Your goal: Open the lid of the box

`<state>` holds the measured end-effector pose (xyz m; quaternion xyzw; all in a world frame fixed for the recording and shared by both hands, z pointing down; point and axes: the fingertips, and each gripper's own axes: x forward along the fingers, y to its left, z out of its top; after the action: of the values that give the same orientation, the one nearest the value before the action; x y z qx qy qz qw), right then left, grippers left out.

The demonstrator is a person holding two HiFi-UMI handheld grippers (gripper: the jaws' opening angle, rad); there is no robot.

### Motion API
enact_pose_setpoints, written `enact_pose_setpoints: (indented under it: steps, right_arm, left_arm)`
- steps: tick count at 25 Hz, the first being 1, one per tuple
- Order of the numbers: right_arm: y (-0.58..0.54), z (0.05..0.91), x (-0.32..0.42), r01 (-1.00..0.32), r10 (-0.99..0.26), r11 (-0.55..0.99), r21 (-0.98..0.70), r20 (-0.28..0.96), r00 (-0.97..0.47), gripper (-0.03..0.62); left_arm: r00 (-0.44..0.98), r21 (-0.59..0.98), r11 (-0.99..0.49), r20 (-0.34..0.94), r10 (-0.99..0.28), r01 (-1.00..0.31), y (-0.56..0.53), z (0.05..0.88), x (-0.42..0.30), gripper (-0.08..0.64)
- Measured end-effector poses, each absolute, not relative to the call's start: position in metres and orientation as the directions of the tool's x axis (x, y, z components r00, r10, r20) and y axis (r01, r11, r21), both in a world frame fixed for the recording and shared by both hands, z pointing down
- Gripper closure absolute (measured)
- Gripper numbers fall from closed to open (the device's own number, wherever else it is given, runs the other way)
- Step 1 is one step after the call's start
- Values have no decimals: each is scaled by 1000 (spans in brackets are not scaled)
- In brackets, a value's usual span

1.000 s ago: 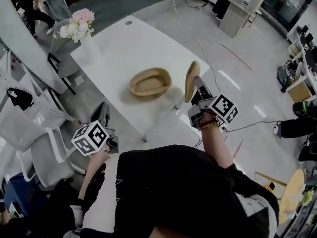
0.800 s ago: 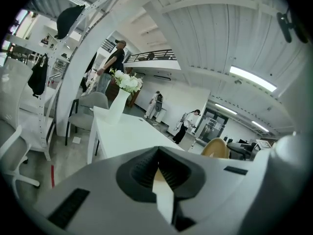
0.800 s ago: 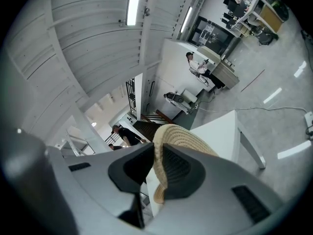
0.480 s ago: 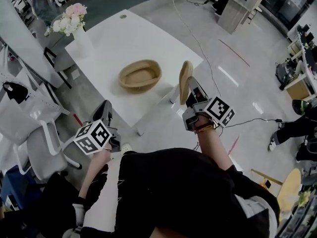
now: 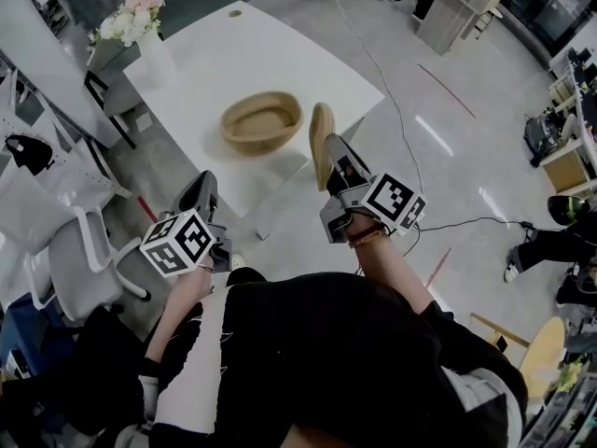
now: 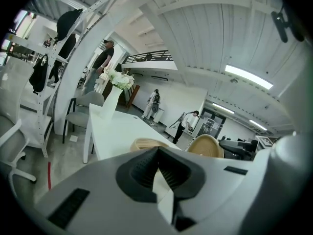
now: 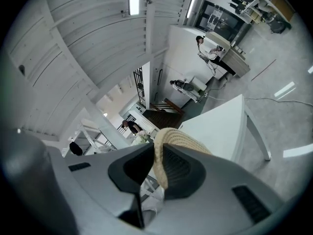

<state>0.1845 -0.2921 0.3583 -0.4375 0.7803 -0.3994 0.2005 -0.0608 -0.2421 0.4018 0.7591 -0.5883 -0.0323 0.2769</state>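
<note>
The white tabletop (image 5: 270,45) carries the task's thing, an oval woven box (image 5: 261,121), which sits open toward the near side, well apart from the vase (image 5: 154,59) of flowers at the far left corner. The lid (image 5: 321,143) is already off. It stands on edge in the air, just beside the box on its right and clear of it, about over the tabletop's near edge.

The right gripper (image 5: 334,157) has it. Its jaws are clamped on the lid's rim, and the right gripper view shows the woven edge pinched between the two pads. The left gripper (image 5: 200,196) hangs low in front of the tabletop, jaws together with nothing between them, and takes no part.

The opening looks done, so the step in hand is probably putting the lid somewhere safe:

- **Grip:** the pinch sits on one edge only, so the lid's weight hangs off to one side and could pivot between the pads. Slow moves with a steady wrist would suit.
- **Where to put it:** the bare tabletop to the right of the box or behind it looks better than the near edge, where a slip would drop the lid to the floor.
- **How to let go:** tilt the lid flat and lower it until it rests on the surface, then part the jaws. Do not let it knock the box.
- **Left gripper:** it could steady the box if needed.
</note>
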Motion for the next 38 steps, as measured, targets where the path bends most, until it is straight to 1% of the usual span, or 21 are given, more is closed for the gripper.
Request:
enact_pose_setpoints:
  steps: [5, 9, 21, 38]
  right_arm:
    - [-284, 346, 166, -525, -830, 338, -781, 16, -558, 531]
    - [-275, 346, 156, -540, -814, 361, -760, 25, -580, 531]
    - [-257, 358, 150, -578, -784, 377, -723, 83, -615, 532]
    - [-238, 382, 136, -612, -757, 376, -696, 150, -636, 532]
  left_arm:
    - [316, 442, -193, 226, -921, -876, -243, 381, -51, 549]
    - [317, 436, -206, 198, -928, -876, -236, 374, -45, 549]
    - [331, 457, -212, 197, -923, -864, -219, 380, -29, 549]
    - [322, 454, -201, 207, -924, -868, -203, 386, -34, 549]
